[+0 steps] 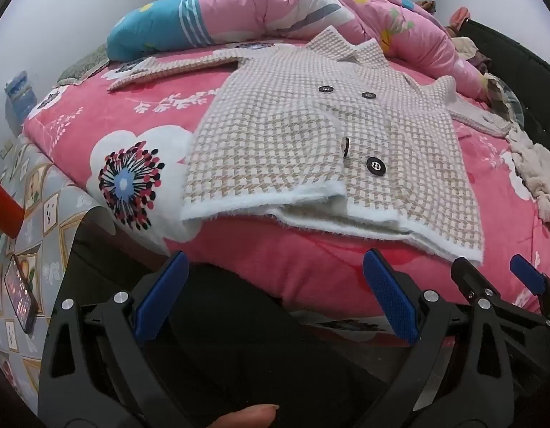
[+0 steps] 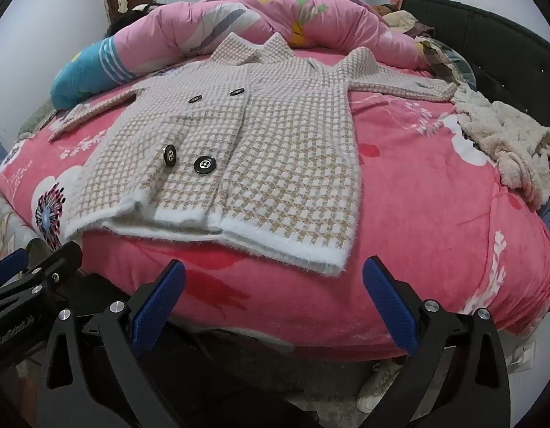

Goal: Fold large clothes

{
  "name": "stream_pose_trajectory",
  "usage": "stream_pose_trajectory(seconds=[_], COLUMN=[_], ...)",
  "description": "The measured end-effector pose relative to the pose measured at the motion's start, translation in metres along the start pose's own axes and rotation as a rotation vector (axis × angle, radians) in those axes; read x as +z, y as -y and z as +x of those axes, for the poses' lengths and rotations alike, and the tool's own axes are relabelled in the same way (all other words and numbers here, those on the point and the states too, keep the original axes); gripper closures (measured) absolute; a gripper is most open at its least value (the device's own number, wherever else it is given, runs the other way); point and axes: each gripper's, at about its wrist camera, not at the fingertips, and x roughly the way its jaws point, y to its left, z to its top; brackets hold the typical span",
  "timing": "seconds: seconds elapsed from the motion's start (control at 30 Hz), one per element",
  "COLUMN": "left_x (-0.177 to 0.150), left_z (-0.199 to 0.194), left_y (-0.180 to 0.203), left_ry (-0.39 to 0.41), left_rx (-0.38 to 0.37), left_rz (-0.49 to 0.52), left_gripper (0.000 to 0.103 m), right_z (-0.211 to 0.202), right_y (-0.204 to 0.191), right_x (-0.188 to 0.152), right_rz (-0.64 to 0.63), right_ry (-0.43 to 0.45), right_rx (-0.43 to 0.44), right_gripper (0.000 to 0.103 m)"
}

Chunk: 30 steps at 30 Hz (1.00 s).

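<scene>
Left gripper [image 1: 275, 285]: I am seeing its jaws standing spread wide, nothing between the blue pads, hanging over the near edge of the bed and clear of the fabric.
Right gripper [image 2: 275, 285]: I am reading it the same way, jaws spread, empty, sitting just short of the hem.
Coat [image 2: 239, 149]: the checked beige-and-white coat is lying flat, front up, on the pink floral bedspread [image 2: 435, 214], hem toward me, collar toward the far side, sleeves stretching out left and right.
Buttons [image 2: 205, 165]: four dark ones are showing down the front; the near-left one is tilting on its edge.
Quilt [image 2: 210, 35]: a rolled pink quilt is lying along the far side, just beyond the collar.
Left view only: I am picking up a phone [image 1: 21, 292] lying on the patterned cover at the left, a red object at the left edge, a fingertip [image 1: 246, 417] at the bottom, and the right gripper's tips at the right.
Right view only: I am picking up a cream fleece heap [image 2: 506, 142] near the right sleeve, the dark headboard [image 2: 488, 35], and a white shoe [image 2: 378, 385] on the floor under the bed edge.
</scene>
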Motion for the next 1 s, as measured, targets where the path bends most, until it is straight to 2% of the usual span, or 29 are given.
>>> stream_pose_trajectory(seconds=[1.0], left_x=[-0.003], left_z=[0.011], left_y=[-0.002], left_ry=[-0.036], left_rx=[0.003], left_rz=[0.003], left_gripper=[0.008], right_z=[0.001], right_y=[0.002], right_x=[0.002], right_rz=[0.006], right_ry=[-0.007], right_rx=[0.002], right_gripper=[0.006])
